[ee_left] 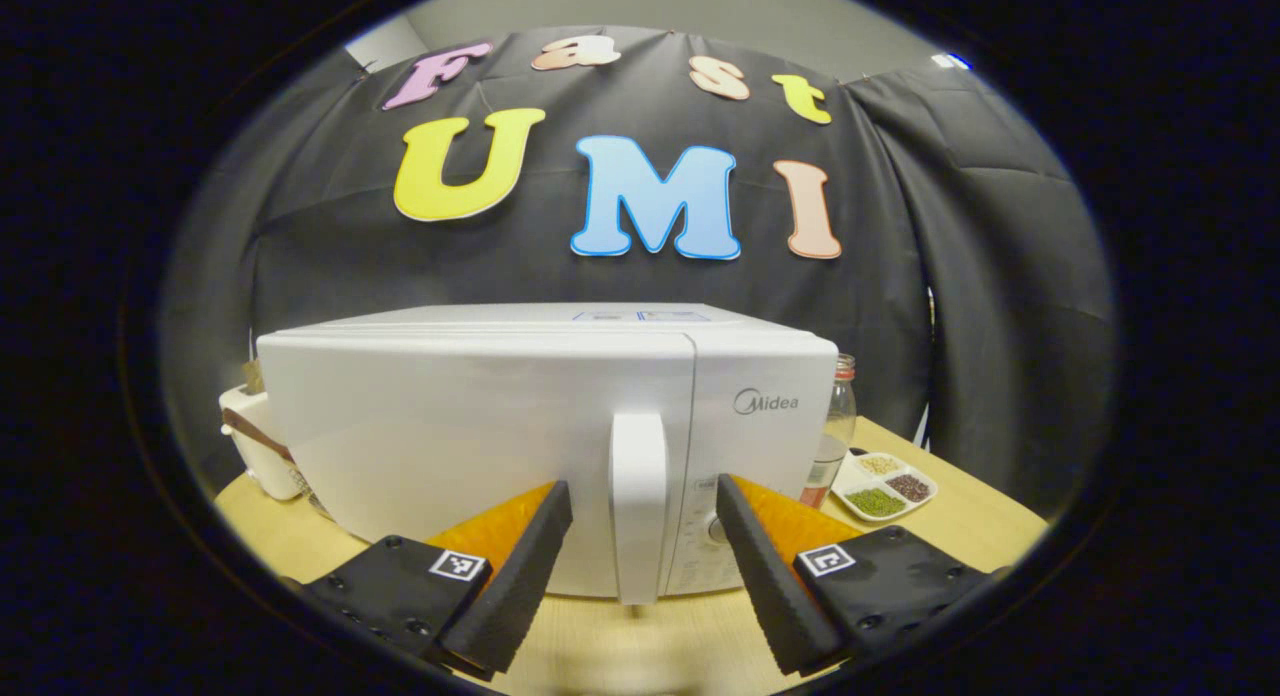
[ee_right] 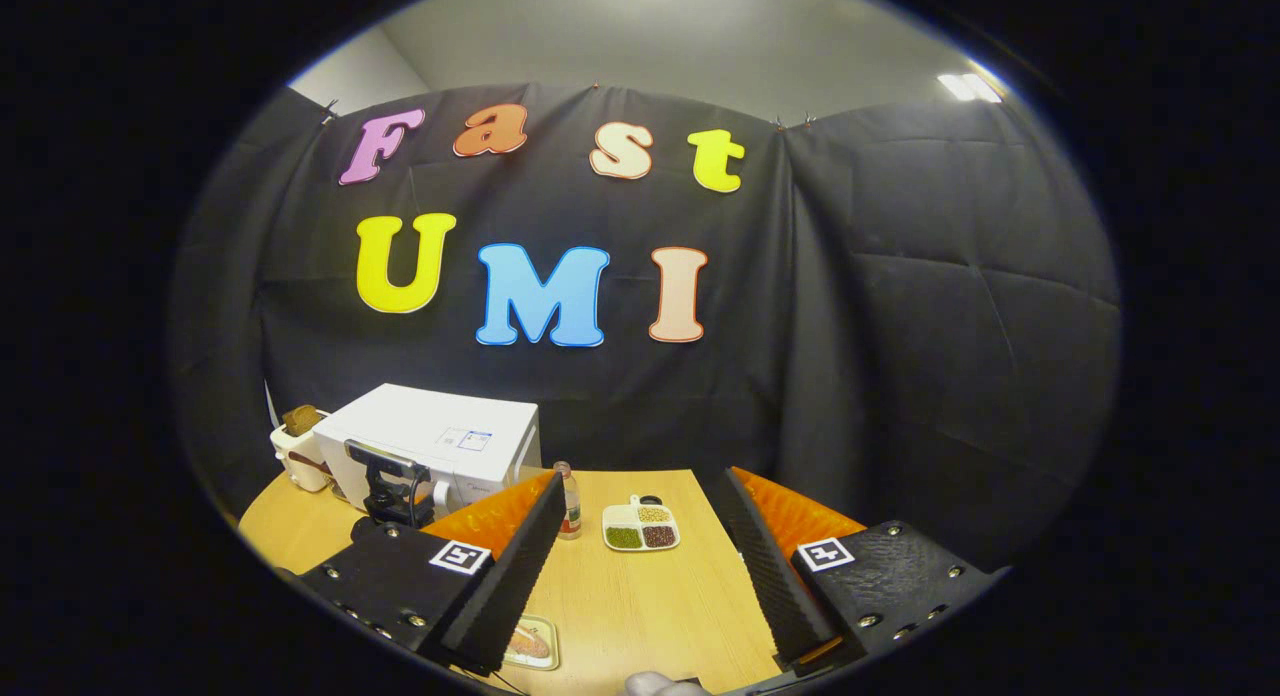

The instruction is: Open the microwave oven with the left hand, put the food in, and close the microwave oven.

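Note:
The white microwave (ee_left: 470, 426) stands close in front of me in the left gripper view, with its door shut. My left gripper (ee_left: 643, 494) is open, one finger on each side of the door's upright white handle (ee_left: 638, 516), and neither finger touches it. In the right gripper view the microwave (ee_right: 450, 441) sits at the far left of the table, and the left gripper (ee_right: 390, 491) is in front of it. The food lies on a small tray (ee_right: 532, 644) near the front edge, partly hidden by one finger. My right gripper (ee_right: 640, 501) hangs open above the table, holding nothing.
A glass bottle (ee_right: 569, 506) and a divided dish of grains (ee_right: 641, 527) stand to the right of the microwave; both show as the bottle (ee_left: 838, 416) and dish (ee_left: 885, 484). A white toaster with bread (ee_right: 296, 444) stands to its left. The wooden table (ee_right: 650, 596) has bare room in the middle.

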Demonstrator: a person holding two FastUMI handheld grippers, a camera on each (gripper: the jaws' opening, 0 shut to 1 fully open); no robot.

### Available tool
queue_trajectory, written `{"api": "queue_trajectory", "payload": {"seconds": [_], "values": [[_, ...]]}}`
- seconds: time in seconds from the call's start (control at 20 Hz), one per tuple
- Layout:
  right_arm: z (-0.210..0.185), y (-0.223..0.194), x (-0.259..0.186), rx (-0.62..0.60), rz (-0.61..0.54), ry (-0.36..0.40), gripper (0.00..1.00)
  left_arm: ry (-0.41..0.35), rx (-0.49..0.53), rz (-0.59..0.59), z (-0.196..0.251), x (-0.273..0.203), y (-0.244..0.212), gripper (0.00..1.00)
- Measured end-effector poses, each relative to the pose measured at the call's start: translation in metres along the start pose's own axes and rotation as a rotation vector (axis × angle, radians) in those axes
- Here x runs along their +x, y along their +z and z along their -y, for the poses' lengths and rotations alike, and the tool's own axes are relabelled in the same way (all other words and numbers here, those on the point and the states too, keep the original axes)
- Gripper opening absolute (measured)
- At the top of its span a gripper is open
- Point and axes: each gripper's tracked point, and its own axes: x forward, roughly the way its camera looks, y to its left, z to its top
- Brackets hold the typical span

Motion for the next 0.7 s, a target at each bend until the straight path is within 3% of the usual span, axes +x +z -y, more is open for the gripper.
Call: {"api": "queue_trajectory", "payload": {"seconds": [0.15, 0.3, 0.6, 0.7], "values": [[-0.002, -0.002, 0.001, 0.009, -0.001, 0.0, 0.96, -0.028, -0.006, -0.017, 0.003, 0.004, -0.008, 0.89], [-0.002, -0.001, 0.0, -0.008, 0.006, 0.004, 0.95, -0.038, 0.011, -0.038, 0.0, 0.007, -0.013, 0.34], [-0.009, -0.002, -0.008, -0.013, 0.007, 0.021, 0.95, -0.035, 0.006, -0.074, -0.002, 0.003, -0.013, 0.13], [-0.009, -0.003, -0.012, -0.018, 0.008, 0.022, 0.96, -0.036, 0.007, -0.079, -0.002, 0.003, -0.011, 0.12]]}}
